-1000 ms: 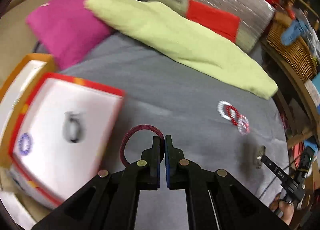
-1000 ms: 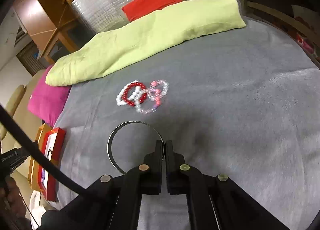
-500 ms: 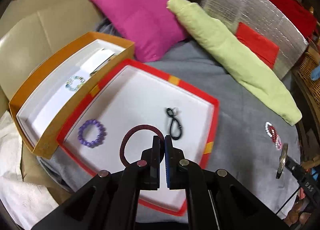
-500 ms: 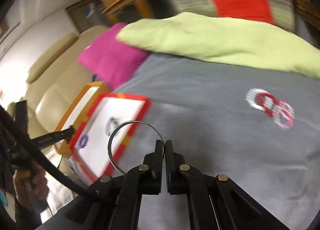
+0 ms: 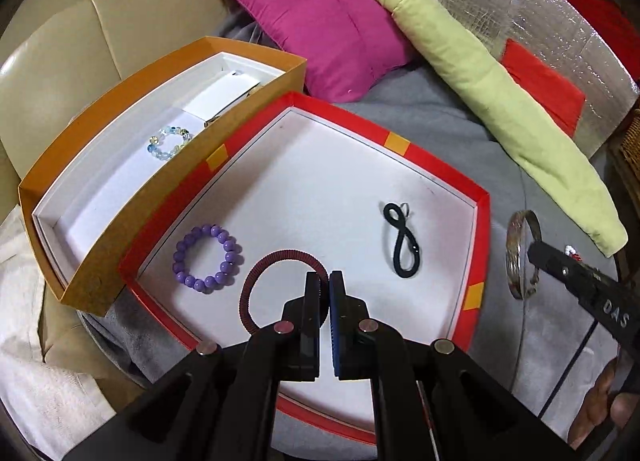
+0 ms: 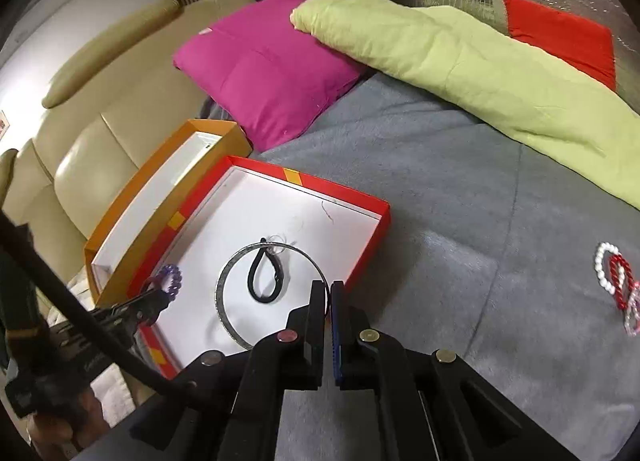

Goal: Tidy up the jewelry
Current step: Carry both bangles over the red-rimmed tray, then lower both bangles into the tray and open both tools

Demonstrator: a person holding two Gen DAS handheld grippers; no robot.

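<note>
My left gripper (image 5: 325, 281) is shut on a dark red corded bracelet (image 5: 256, 281) and holds it over the red tray (image 5: 478, 261). In the tray lie a purple bead bracelet (image 5: 207, 259) and a black cord loop (image 5: 402, 247). My right gripper (image 6: 326, 291) is shut on a silver bangle (image 6: 224, 293), held over the red tray's (image 6: 370, 237) right part; the bangle also shows in the left wrist view (image 5: 516, 257). Red, white and pink bead bracelets (image 6: 616, 281) lie on the grey blanket to the right.
An orange box (image 5: 132, 229) left of the tray holds a pale blue bead bracelet (image 5: 170, 143) and a white card. A magenta cushion (image 5: 320, 17), a green pillow (image 5: 500, 109) and a beige sofa (image 6: 80, 129) lie beyond.
Both grippers swung left from the grey blanket to over the red tray, each still holding its bracelet. The bead bracelets on the blanket stayed in place.
</note>
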